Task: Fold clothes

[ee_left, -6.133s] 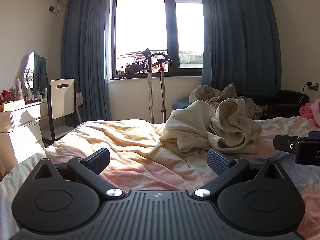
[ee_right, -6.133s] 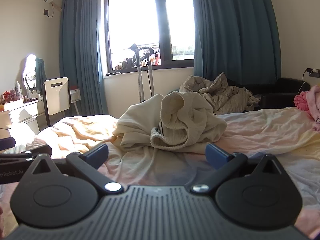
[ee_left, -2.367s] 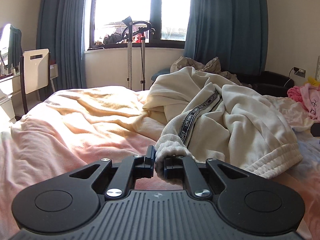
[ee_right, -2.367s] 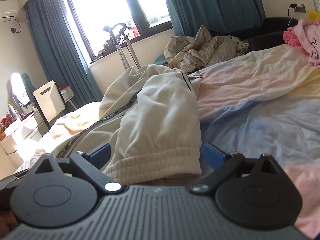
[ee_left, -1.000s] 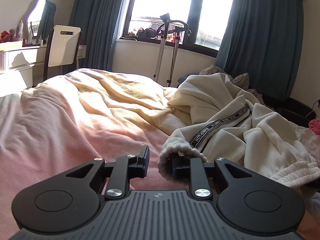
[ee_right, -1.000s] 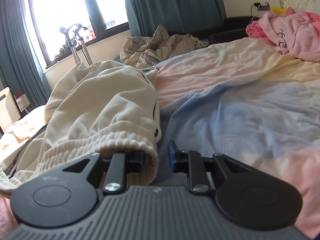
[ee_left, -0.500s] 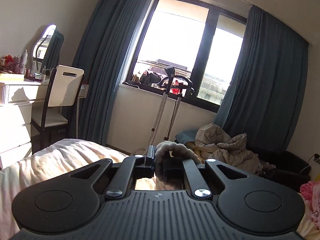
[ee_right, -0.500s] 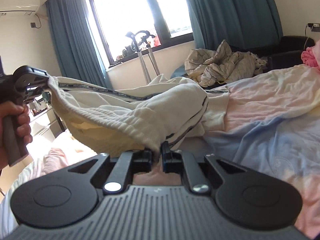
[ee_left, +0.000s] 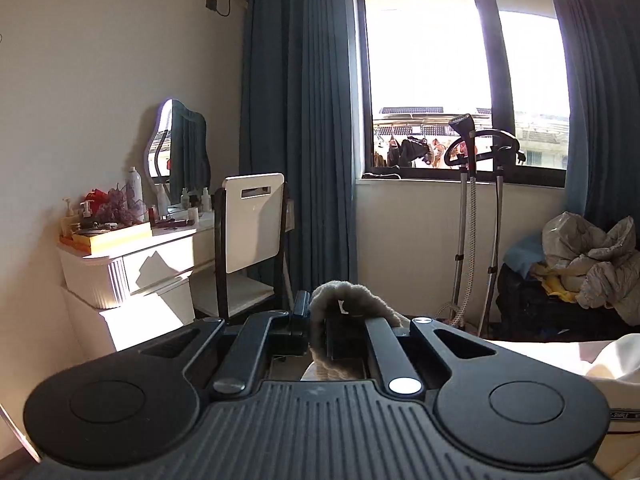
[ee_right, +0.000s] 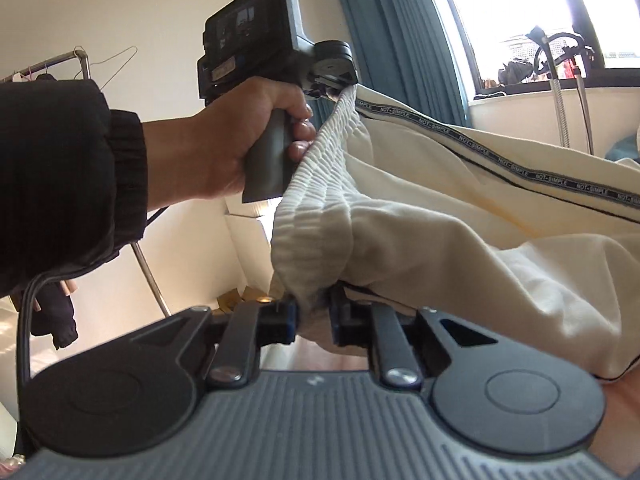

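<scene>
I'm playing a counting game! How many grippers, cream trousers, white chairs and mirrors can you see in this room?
Grippers: 2, the left gripper shut on the trousers, and the right gripper, its jaws opening with the waistband between them
Cream trousers: 1
White chair: 1
Mirror: 1
Total: 5
</scene>
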Demonstrator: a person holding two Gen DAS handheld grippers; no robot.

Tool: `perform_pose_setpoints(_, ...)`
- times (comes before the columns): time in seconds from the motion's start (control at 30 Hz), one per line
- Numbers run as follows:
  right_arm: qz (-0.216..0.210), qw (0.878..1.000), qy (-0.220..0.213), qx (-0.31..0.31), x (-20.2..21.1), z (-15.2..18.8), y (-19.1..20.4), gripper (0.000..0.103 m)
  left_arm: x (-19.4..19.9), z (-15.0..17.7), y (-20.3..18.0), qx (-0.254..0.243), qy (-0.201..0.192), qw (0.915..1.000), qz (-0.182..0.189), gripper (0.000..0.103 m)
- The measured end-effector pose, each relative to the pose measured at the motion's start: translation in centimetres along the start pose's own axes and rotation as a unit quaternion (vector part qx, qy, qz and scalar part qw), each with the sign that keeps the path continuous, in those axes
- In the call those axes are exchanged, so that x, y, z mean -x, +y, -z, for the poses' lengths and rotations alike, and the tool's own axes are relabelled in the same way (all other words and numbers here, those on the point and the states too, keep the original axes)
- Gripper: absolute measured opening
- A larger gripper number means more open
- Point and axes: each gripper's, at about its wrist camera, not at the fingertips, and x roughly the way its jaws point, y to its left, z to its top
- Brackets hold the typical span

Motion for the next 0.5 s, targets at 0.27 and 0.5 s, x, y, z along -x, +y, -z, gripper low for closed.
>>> perform_pose_setpoints(0.27, -0.025, 0.999, 0.033, -0.023, -6.7, 3.1, -2.0, 0.021, -8.6, 7.7, 2.6, 0.008, 0.098, 0.9952, -0.005, 0.009)
perform_pose_setpoints(0.5, -0.032, 0.999, 0.034, 0.002, -4.2, 0.9, -0.2, 0.042, -7.3, 7.1, 4.0, 0.006, 0.111, 0.9934, -0.028, 0.048)
